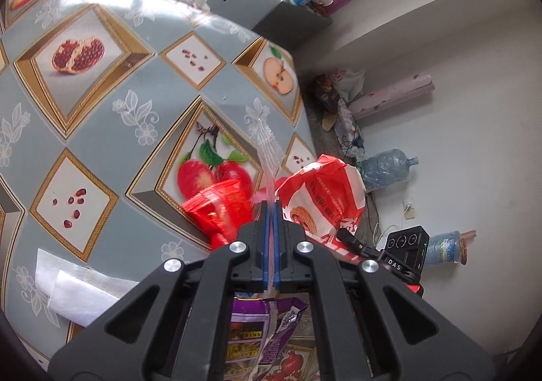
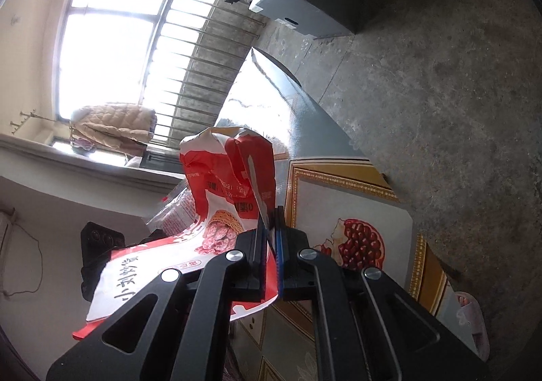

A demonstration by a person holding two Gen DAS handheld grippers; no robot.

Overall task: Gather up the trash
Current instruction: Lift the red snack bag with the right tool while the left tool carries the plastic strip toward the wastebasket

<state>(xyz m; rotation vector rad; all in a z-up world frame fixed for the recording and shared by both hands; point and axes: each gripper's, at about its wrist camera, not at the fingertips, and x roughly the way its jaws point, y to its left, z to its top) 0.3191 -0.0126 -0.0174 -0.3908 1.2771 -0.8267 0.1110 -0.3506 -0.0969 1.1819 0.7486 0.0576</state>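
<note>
My left gripper [image 1: 271, 208] is shut on a clear and red plastic wrapper [image 1: 216, 211] held above the fruit-print tablecloth [image 1: 101, 130]. My right gripper [image 2: 270, 221] is shut on the edge of a red and white paper bag [image 2: 223, 177], held open in the air beside the table edge. The same bag [image 1: 325, 191] shows just right of my left gripper, with the other gripper's body [image 1: 403, 252] below it. A purple snack packet [image 1: 267, 330] lies under my left gripper. White tissue [image 1: 71, 289] lies on the table at lower left.
A grey box [image 1: 250, 1] with bottles on it stands on the floor beyond the table. Water jugs [image 1: 386, 167] and clutter line the wall. The concrete floor [image 2: 440, 93] lies right of the table; a window with bars [image 2: 152, 42] is behind.
</note>
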